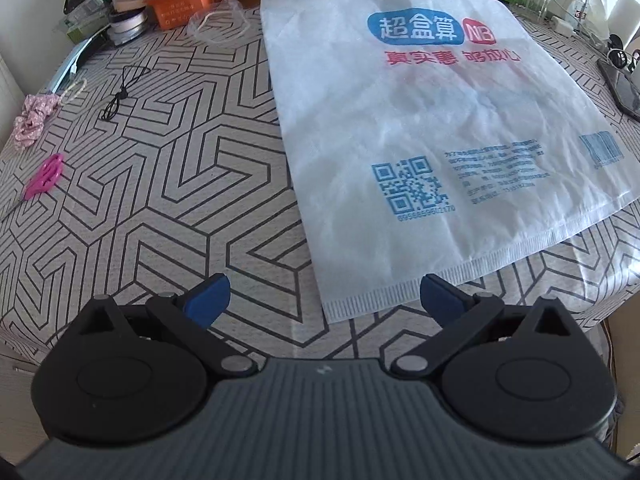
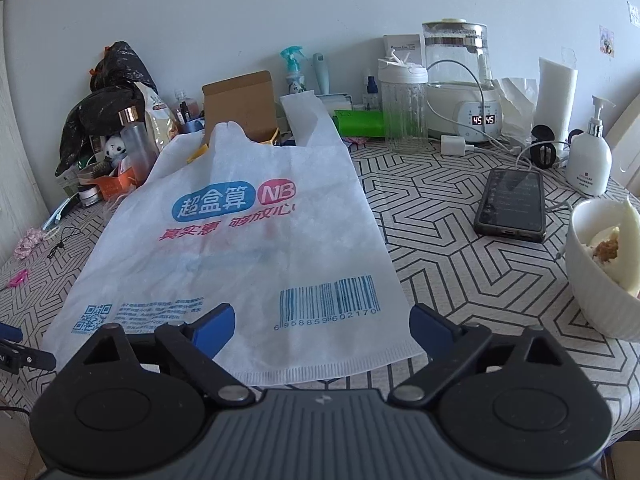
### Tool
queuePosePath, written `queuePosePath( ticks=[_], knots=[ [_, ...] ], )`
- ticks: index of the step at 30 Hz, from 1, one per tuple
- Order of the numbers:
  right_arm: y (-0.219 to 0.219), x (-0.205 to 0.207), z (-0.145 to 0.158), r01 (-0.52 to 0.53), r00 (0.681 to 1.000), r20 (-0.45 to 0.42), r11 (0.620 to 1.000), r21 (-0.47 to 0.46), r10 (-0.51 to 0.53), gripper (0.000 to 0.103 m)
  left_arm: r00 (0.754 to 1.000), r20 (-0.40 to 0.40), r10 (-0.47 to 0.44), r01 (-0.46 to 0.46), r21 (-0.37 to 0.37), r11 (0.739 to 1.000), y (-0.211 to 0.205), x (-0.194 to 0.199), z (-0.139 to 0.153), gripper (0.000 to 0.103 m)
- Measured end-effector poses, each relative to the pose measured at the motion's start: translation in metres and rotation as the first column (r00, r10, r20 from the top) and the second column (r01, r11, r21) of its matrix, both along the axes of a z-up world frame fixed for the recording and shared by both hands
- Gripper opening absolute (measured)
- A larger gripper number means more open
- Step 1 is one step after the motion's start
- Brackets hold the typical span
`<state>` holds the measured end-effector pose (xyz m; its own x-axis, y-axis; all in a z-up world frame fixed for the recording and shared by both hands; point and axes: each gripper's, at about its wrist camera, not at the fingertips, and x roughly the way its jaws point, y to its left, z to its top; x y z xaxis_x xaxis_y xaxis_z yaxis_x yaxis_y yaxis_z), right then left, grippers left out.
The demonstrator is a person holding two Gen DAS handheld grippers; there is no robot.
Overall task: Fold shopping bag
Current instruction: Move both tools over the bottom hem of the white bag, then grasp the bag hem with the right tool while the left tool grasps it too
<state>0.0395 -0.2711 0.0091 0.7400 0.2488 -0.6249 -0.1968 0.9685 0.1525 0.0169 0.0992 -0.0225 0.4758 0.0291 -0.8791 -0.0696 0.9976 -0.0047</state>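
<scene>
The white non-woven shopping bag with blue and red print [image 2: 248, 248] lay spread flat and unfolded on the counter covered in a grey cloth with a black geometric line pattern [image 1: 160, 184], its printed face up. Its two handle loops pointed away toward the clutter at the back wall, and its stitched bottom hem [image 1: 440, 280] ran along the near side. One loop rested partly against an open brown cardboard box [image 2: 240, 100].

The left hand-held gripper [image 1: 324, 300] hovered over the near left corner of the bag, its blue-tipped fingers [image 1: 210, 300] spread wide apart and holding nothing. The right hand-held gripper [image 2: 322, 330] hung over the near right part of the hem, just below the blue barcode, jaws likewise wide and empty.

The fabric looked thin, light and limp, creased in soft wrinkles, so it would likely drape and sag as soon as it was lifted and would not hold a crease firmly by itself. Its matte surface seemed less slippery than film plastic, and not fragile. The hem and the side edges, where layers were doubled, seemed the soundest places to pinch; a grip at each near corner would probably let the sheet be carried over evenly. Because it lay flush on the cloth, a finger would have to slide under the edge without catching the cloth too.

A black smartphone [image 2: 512, 204] and a white ribbed bowl of food [image 2: 600, 280] sat to the right, apart from the bag.
</scene>
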Motion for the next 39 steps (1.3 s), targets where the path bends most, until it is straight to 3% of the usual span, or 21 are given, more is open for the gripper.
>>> queuePosePath(
  ticks=[2, 6, 10, 15, 24, 27, 29, 33, 35, 39],
  knots=[
    [0.0, 0.006, -0.004, -0.001, 1.0, -0.009, 1.0, -0.011, 0.001, 0.095, 0.999, -0.012, 0.03, -0.03, -0.015, 0.999, 0.005, 0.002, -0.001, 0.103],
    [0.0, 0.014, -0.013, -0.003, 1.0, -0.021, 0.999, -0.033, 0.002, 0.095, 0.999, 0.04, 0.037, -0.039, 0.034, 0.999, -0.005, 0.001, 0.001, 0.103],
    [-0.002, 0.039, -0.016, 0.0, 0.999, -0.052, 0.998, -0.055, -0.003, 0.095, 0.999, 0.019, 0.026, -0.027, 0.023, 0.999, -0.011, 0.008, -0.005, 0.103],
    [0.009, 0.046, -0.033, -0.014, 0.996, -0.087, 0.988, -0.153, 0.0, 0.095, 1.0, -0.001, 0.015, -0.015, 0.001, 1.0, -0.012, 0.022, -0.006, 0.103],
    [0.018, 0.047, -0.039, -0.053, 0.995, -0.093, 0.986, -0.16, 0.038, 0.093, 1.0, 0.0, -0.002, 0.002, -0.02, 1.0, -0.011, 0.026, -0.009, 0.103],
    [0.019, 0.044, -0.037, -0.057, 0.996, -0.08, 0.987, -0.148, 0.046, 0.082, 0.999, 0.028, -0.016, 0.016, -0.017, 1.0, -0.011, 0.023, -0.01, 0.103],
    [0.018, 0.04, -0.034, -0.063, 0.996, -0.072, 0.99, -0.13, 0.054, 0.063, 0.998, 0.047, -0.036, 0.037, -0.018, 0.999, -0.01, 0.019, -0.011, 0.103],
    [0.018, 0.033, -0.029, -0.075, 0.996, -0.057, 0.993, -0.094, 0.07, 0.042, 0.993, 0.086, -0.077, 0.079, -0.019, 0.997, -0.008, 0.012, -0.013, 0.103],
    [0.017, 0.03, -0.026, -0.082, 0.996, -0.049, 0.994, -0.077, 0.078, 0.025, 0.99, 0.105, -0.097, 0.1, -0.018, 0.995, -0.007, 0.009, -0.014, 0.103],
    [0.017, 0.023, -0.02, -0.094, 0.995, -0.033, 0.995, -0.041, 0.093, 0.018, 0.985, 0.117, -0.129, 0.132, -0.022, 0.991, -0.002, 0.016, -0.012, 0.103]
  ],
)
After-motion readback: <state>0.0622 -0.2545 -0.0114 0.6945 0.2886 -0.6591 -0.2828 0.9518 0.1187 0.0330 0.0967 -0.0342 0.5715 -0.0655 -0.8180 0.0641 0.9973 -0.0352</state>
